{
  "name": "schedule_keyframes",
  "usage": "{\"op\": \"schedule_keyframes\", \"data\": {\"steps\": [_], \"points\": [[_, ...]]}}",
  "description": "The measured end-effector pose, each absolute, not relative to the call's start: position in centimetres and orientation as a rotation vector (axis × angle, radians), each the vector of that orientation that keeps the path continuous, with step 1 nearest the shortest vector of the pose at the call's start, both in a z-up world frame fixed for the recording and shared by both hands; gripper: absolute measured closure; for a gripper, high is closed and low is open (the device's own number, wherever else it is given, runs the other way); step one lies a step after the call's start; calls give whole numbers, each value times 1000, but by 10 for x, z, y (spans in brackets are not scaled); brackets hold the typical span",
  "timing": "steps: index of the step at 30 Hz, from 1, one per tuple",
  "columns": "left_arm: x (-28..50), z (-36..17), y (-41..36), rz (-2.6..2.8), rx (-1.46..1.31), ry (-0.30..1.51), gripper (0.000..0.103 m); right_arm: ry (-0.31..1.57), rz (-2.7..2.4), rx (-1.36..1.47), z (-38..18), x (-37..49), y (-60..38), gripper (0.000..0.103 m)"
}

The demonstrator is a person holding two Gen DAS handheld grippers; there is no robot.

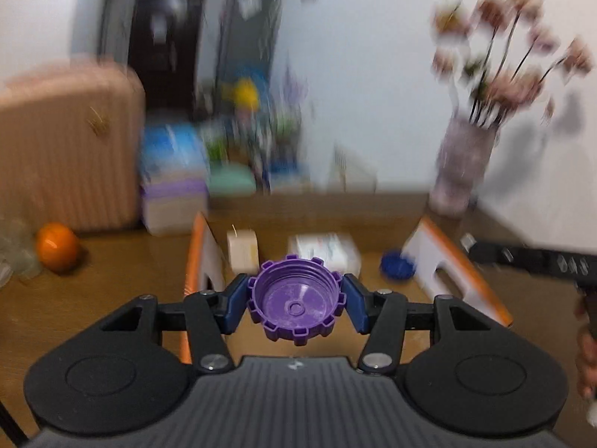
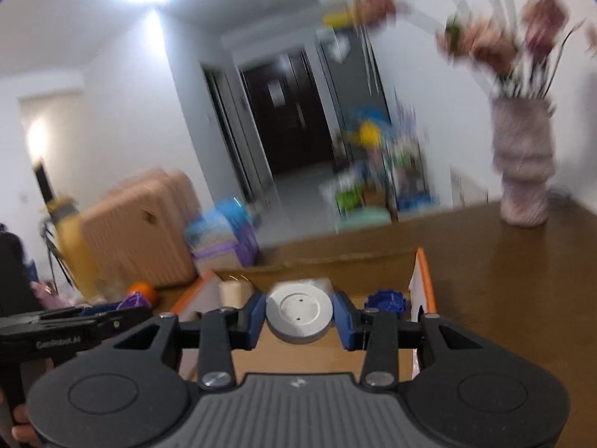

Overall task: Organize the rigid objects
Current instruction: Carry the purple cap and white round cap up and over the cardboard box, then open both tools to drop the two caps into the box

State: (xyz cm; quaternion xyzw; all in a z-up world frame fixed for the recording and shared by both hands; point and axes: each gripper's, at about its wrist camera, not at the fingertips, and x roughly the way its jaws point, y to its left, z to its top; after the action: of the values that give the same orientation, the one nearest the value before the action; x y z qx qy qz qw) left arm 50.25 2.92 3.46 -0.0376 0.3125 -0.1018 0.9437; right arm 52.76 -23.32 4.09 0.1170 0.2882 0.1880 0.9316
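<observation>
Purple cap (image 1: 296, 300) sits clamped between the pads of the left tongs (image 1: 296, 304), hollow side up, above an open cardboard box (image 1: 457, 261) on the brown surface (image 1: 112, 280). Right tongs (image 2: 299, 317) grip a grey disc (image 2: 299, 311) over the same box — a blue cap (image 2: 385, 300) lies inside it.

A purple cap (image 1: 296, 300) of ridged, slightly scuffed matt plastic is seen at the centre of the left view. A smooth, matt grey disc (image 2: 299, 311), metal by its look, is seen at the centre of the right view. The table (image 2: 522, 280) is of glossy brown wood. At 9 o'clock a glossy orange ball (image 1: 56, 246) is seen; at 2 o'clock, a rough, matt vase (image 1: 462, 164).
</observation>
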Motion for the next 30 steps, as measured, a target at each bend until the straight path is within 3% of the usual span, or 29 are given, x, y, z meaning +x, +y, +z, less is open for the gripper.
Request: {"op": "schedule_keyframes", "data": {"steps": [5,14,22,23,24,30], "points": [[576,-1,27,-146,-31,779,48,794,312,151,4,616,-200,65],[606,-24,26,-90,-16,804,44,834,267,65,-22,652,-182,62],[576,10,25,-90,11,775,33,713,264,16,22,608,-193,61],[567,20,26,-89,18,758,28,703,267,13,32,598,-196,61],[555,28,27,-79,28,730,22,691,268,12,40,590,-200,61],[475,64,31,-10,103,534,16,583,265,16,78,511,-222,53]]}}
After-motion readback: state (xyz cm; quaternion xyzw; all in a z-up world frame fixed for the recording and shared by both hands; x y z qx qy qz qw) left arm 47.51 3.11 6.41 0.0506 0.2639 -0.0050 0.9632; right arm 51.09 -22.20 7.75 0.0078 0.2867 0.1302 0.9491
